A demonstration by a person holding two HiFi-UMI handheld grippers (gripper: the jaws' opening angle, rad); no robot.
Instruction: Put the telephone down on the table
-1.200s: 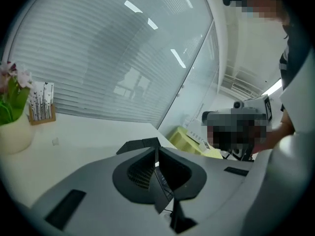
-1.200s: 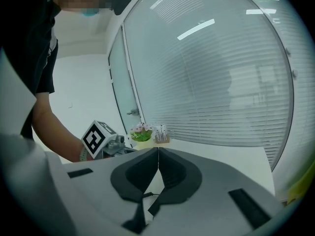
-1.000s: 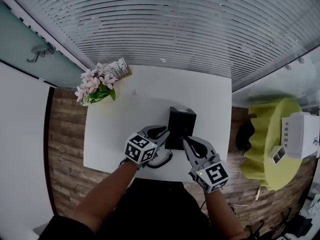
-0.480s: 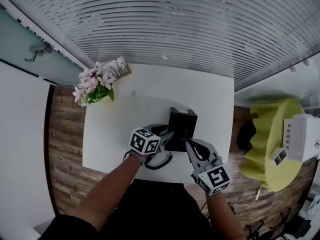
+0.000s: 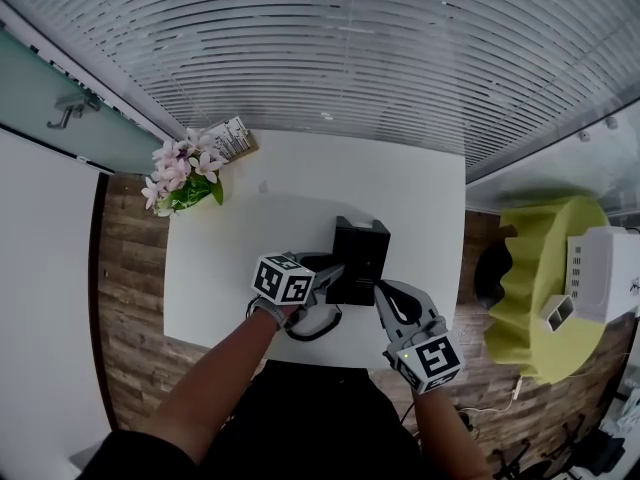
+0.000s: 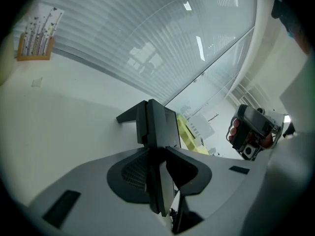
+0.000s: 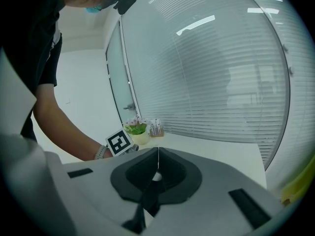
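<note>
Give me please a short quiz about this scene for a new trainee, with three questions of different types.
1. True or false: the right gripper has its jaws wide apart.
2. What stands at the far left corner of the table? A) flowers B) a laptop C) a mug
3. Which black device stands on the table?
Key: 1 false, the jaws are together; 2 A; 3 the telephone.

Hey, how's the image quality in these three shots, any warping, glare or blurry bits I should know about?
Head view: fisheye bows the blinds into arcs; white table evenly lit. Left gripper view: dark rounded corners, lamp reflections on the glass. Right gripper view: same vignette, bright streaks.
</note>
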